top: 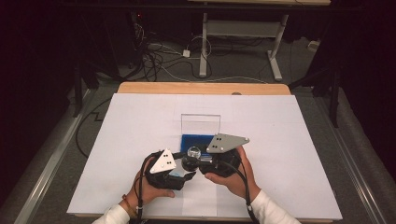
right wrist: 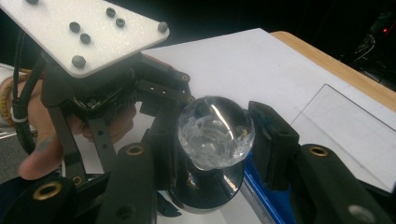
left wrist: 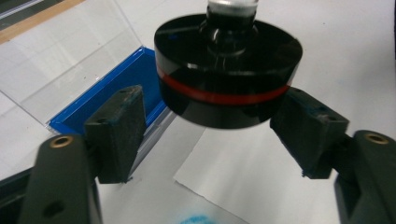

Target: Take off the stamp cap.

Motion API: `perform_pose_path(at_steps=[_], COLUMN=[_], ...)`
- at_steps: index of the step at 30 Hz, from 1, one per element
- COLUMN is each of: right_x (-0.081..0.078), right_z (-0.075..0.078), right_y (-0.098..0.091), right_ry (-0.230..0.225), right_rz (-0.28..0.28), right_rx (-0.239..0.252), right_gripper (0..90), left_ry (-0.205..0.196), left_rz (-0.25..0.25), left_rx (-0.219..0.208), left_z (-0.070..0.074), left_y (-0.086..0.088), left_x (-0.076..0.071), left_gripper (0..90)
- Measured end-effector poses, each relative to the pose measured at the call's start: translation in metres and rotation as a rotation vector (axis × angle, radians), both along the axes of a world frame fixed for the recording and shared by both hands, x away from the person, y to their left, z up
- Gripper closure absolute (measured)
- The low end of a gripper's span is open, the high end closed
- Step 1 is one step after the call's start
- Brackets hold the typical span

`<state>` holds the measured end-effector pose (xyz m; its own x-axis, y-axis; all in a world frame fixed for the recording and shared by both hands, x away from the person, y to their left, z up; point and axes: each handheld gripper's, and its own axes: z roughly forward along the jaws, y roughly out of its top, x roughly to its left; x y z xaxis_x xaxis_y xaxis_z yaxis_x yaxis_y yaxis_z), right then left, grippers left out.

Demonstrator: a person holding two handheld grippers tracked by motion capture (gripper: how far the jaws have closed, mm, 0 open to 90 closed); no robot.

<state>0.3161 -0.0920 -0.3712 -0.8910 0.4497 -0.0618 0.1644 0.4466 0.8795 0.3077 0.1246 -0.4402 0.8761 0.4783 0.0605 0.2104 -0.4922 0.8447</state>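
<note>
A clear crystal ball stands on a round black base with a red stripe, held above the white sheet near the table's front. My right gripper is shut on the ball, with a pad on each side of it. My left gripper comes in from the left with the base between its jaws. Its right pad lies against the base's rim, while a small gap shows at the left pad. In the high view both grippers meet at the ball.
A blue box with an upright clear lid stands just behind the grippers. A white sheet covers the table, whose wooden edge shows at the back. Cables and a desk frame lie beyond.
</note>
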Motion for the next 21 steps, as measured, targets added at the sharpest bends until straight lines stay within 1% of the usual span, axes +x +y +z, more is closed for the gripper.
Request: perform_pose_path(at_steps=[1, 3, 5, 8, 9, 13, 17, 18, 19, 21], right_x=[-0.0003, -0.0008, -0.0011, -0.0015, -0.0013, -0.0006, -0.0004, -0.0002, -0.0002, 0.0003], right_z=[-0.0004, -0.0006, -0.0005, -0.0005, -0.0006, -0.0008, -0.0021, -0.0027, -0.0031, -0.0032], right_y=[0.0001, 0.0003, 0.0003, 0.0, -0.0001, -0.0013, -0.002, -0.0021, -0.0022, -0.0029], right_ry=[-0.001, -0.001, -0.007, -0.009, -0.008, -0.004, 0.003, 0.004, 0.006, 0.012], right_rz=[-0.001, 0.002, 0.002, 0.002, 0.005, 0.005, 0.006, 0.006, 0.006, 0.006], right_rx=[-0.001, -0.002, 0.0, 0.002, 0.001, 0.002, 0.001, 0.003, 0.004, 0.008], right_gripper=[57.1, 57.1, 57.1, 57.1, 57.1, 57.1, 57.1, 57.1, 57.1, 57.1], left_ry=[-0.003, -0.01, -0.014, -0.019, -0.025, -0.039, -0.055, -0.055, -0.06, -0.063], left_rz=[-0.003, -0.005, -0.014, -0.025, -0.025, -0.022, -0.022, -0.022, -0.022, -0.027], left_rx=[0.004, -0.002, -0.011, -0.007, -0.001, 0.008, 0.038, 0.038, 0.05, 0.053], left_z=[0.0007, 0.0019, 0.0029, 0.0032, 0.0034, 0.0036, 0.0035, 0.0035, 0.0036, 0.0038], left_y=[-0.0008, -0.0017, -0.0022, -0.0039, -0.0043, -0.0045, -0.0054, -0.0054, -0.006, -0.0059], left_x=[0.0001, 0.0006, 0.001, 0.0019, 0.0018, 0.0011, -0.0001, -0.0001, -0.0004, -0.0007], left_gripper=[28.0, 28.0, 30.1, 33.8, 35.4, 35.8, 36.0, 36.1, 36.2, 36.4])
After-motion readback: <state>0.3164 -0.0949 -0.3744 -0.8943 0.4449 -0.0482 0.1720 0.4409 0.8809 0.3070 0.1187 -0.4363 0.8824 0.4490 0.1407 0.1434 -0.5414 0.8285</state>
